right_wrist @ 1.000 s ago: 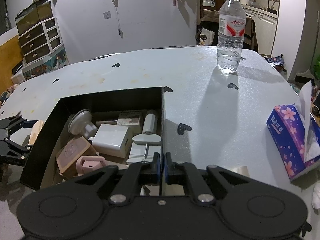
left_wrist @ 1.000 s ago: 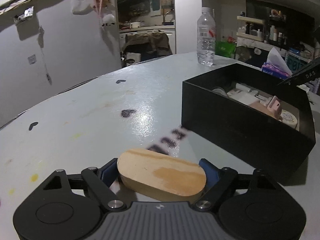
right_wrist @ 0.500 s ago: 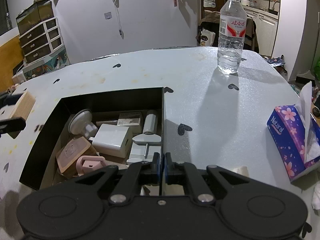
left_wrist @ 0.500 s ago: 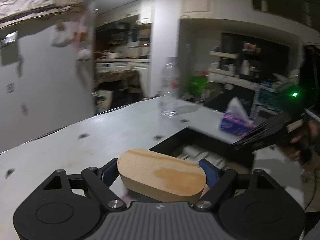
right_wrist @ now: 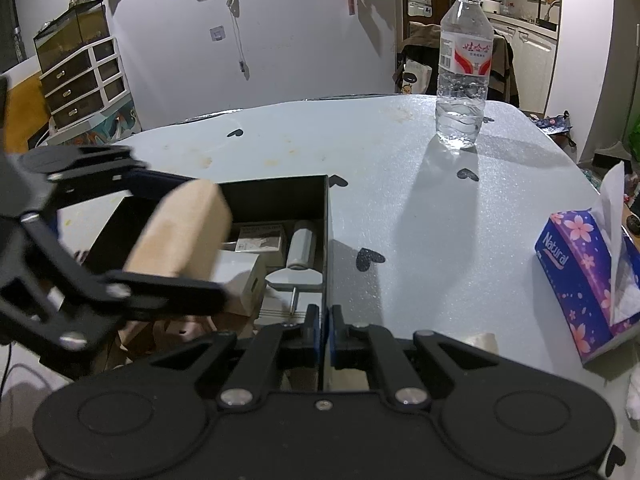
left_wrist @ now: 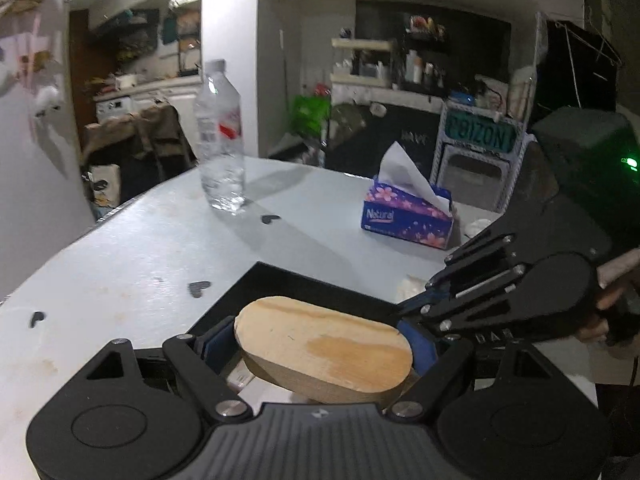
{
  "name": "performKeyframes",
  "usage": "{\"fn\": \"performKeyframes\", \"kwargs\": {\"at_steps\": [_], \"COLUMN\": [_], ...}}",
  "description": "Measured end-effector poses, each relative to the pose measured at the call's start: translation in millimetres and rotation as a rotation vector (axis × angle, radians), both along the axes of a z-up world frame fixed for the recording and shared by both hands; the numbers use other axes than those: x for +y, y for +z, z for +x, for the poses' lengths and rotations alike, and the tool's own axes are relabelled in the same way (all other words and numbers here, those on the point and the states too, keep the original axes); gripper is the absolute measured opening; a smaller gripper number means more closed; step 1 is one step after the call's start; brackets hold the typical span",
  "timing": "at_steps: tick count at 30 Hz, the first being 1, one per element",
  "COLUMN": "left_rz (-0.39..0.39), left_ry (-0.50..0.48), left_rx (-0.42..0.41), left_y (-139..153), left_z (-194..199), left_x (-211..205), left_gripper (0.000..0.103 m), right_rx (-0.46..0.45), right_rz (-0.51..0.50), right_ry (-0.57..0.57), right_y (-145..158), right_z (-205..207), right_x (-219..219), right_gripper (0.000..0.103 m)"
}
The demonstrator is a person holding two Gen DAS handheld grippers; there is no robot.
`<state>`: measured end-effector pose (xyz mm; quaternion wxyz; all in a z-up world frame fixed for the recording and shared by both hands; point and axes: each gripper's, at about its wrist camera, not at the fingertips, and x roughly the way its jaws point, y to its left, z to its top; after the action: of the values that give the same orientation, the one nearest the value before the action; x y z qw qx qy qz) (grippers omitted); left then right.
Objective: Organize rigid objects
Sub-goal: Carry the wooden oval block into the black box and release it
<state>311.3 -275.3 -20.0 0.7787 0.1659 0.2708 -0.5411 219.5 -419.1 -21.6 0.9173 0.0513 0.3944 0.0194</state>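
Note:
My left gripper (left_wrist: pixel 320 340) is shut on an oval wooden block (left_wrist: pixel 324 350) and holds it in the air over the open black box (left_wrist: pixel 280 280). In the right wrist view the block (right_wrist: pixel 180 232) hangs above the box's left half. The box (right_wrist: pixel 276 192) holds several small items, among them a white adapter (right_wrist: pixel 240 276) and a white cylinder (right_wrist: pixel 302 244). My right gripper (right_wrist: pixel 325 320) is shut on the box's right wall at its near corner.
A water bottle (right_wrist: pixel 462 68) stands at the far side of the grey table (right_wrist: pixel 420 208). A purple tissue box (right_wrist: pixel 588 276) sits at the right edge. Black heart marks dot the tabletop.
My left gripper has lifted the wooden block from the table left of the box and carried it right, over the box. The right gripper has not moved.

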Motion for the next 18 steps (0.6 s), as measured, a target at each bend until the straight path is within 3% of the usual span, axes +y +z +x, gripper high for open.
{"fn": "performKeyframes", "kwargs": {"at_steps": [7,10,11,18], "left_rz": [0.013,-0.001,-0.006,0.004], "left_ry": [0.000,0.015,0.021,0.002], "left_rx": [0.079,0.115,0.120,0.109], "left_y": [-6.9,-8.2,-8.1,-4.2], "left_z": [18.8,24.3,24.6,14.0], "left_x": [-21.0,-20.8,-19.6,-12.4], "left_gripper": [0.085,0.096,0.101,0.103], "right_rx": [-0.004,-0.005,-0.005,-0.008], "right_rz": [0.016,0.024,0.026,0.029], "right_ry": [-0.001,-0.001,0.000,0.000], "right_y": [0.1,0.0,-0.3,-0.6], "right_z": [-0.5,-0.7,-0.8,-1.1], "right_x": [-1.5,-2.7,-3.1,-3.1], "right_gripper": [0.005,0.006,0.006,0.006]}}
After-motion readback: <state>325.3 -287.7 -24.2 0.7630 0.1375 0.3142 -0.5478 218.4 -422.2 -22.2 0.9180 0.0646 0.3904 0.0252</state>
